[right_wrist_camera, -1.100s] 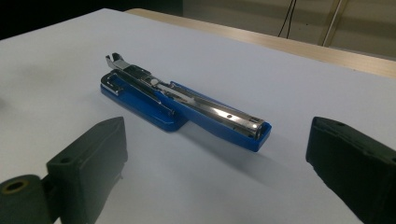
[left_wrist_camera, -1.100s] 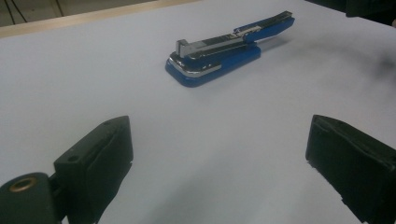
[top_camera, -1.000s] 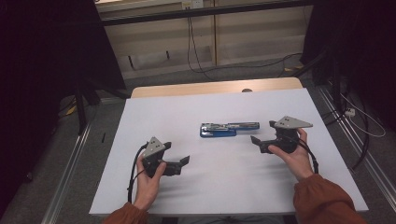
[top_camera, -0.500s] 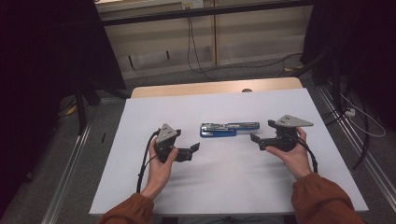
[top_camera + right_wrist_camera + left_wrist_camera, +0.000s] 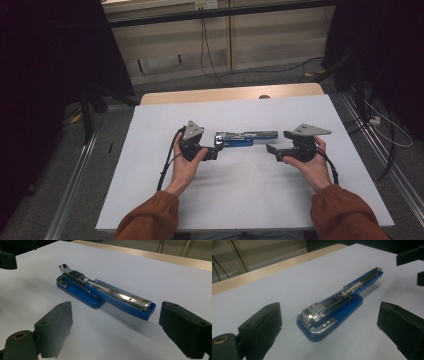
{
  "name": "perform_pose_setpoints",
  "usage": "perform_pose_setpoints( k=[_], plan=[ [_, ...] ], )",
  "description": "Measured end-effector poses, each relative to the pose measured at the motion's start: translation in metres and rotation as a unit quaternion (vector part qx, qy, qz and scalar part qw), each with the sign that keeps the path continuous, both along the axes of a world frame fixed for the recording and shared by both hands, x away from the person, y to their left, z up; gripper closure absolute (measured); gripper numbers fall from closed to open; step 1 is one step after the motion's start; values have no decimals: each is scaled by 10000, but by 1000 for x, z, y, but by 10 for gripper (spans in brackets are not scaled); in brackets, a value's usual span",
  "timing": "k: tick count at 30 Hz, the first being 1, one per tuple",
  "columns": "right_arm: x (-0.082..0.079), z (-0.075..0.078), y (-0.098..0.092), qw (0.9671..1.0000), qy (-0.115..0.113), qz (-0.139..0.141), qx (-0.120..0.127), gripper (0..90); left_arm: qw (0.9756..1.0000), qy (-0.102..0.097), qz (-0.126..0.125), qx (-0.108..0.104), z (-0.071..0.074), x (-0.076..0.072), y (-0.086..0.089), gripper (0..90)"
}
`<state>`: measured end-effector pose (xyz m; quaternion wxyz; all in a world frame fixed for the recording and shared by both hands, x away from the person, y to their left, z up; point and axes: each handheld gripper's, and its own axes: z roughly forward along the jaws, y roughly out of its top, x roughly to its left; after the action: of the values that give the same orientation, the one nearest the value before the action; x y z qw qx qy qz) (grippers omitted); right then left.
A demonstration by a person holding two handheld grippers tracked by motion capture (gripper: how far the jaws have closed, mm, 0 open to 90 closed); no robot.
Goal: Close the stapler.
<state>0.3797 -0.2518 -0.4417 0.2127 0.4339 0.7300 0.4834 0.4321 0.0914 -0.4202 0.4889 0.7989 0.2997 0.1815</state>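
White sheet covers the table, with a bare wooden strip along the far edge; dark room, cables on the floor behind. Blue stapler lies swung open and flat near the middle of the sheet, somewhat toward the far edge, long axis parallel to that edge: base end on the left, chrome magazine arm stretched to the right.

Left gripper: jaws wide apart, nothing between the pads, tips just beside the stapler's base end. In the left gripper view the base sits centred between the two jaws, not yet touched. Right gripper: jaws apart and empty, near the magazine tip; they have just been closing a little, with nothing between them.

Step in hand, as I read it: bracket the stapler from both ends for a two-handed pickup or fold-shut.

To do it well:
- keep the left jaws level with the sheet and slide them over the base sides before closing;
- grip blue plastic, not slippery chrome;
- hold the right side steady so the hinge doesn't swing.

Versus a second ago: the left hand has travelled from nearer the left and near edges up to the stapler. The right hand is unchanged in place; the stapler hasn't moved.
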Motion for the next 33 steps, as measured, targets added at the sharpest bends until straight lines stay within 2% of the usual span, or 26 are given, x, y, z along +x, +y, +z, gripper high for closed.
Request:
perform_pose_setpoints(
  k=[1,3,8,9,12,17,19,21,22,25,27,28,29,33],
  plan=[
    [0,0,0,10000,23,-5,-25,136,10000,2,26,40,-1,2,-1,59],
    [1,-2,-1,10000,43,-15,-74,140,9999,59,73,-105,-3,7,-3,60],
    [2,-4,-2,9997,142,-65,-193,205,9992,82,308,-235,0,15,1,93],
    [2,-4,-2,9996,133,-117,-229,245,9992,89,353,-170,-1,15,3,84],
    [3,-5,-3,9994,165,-197,-251,265,9994,133,326,15,-4,18,5,61],
    [4,-8,-4,9988,336,-154,-330,360,9988,429,249,59,-12,19,4,63],
    [4,-10,-3,9987,373,-132,-319,389,9988,397,227,171,-15,17,1,63],
    [5,-12,-3,9984,444,-96,-347,463,9992,320,157,185,-14,17,1,62],
    [5,-12,-2,9981,470,-103,-380,468,9993,331,164,99,-14,17,1,62],
    [5,-13,-3,9981,511,-50,-344,572,9992,280,249,149,-15,17,-1,56],
    [6,-13,-4,9982,496,-30,-329,639,9991,339,205,146,-18,18,-2,56],
    [5,-13,-4,9982,500,-13,-332,683,9989,374,205,210,-19,19,-2,56],
    [5,-13,-4,9981,514,35,-350,753,9988,403,212,157,-20,19,-2,56],
    [5,-12,-4,9981,536,113,-272,885,9983,522,245,56,-19,19,-1,83]
  ],
)
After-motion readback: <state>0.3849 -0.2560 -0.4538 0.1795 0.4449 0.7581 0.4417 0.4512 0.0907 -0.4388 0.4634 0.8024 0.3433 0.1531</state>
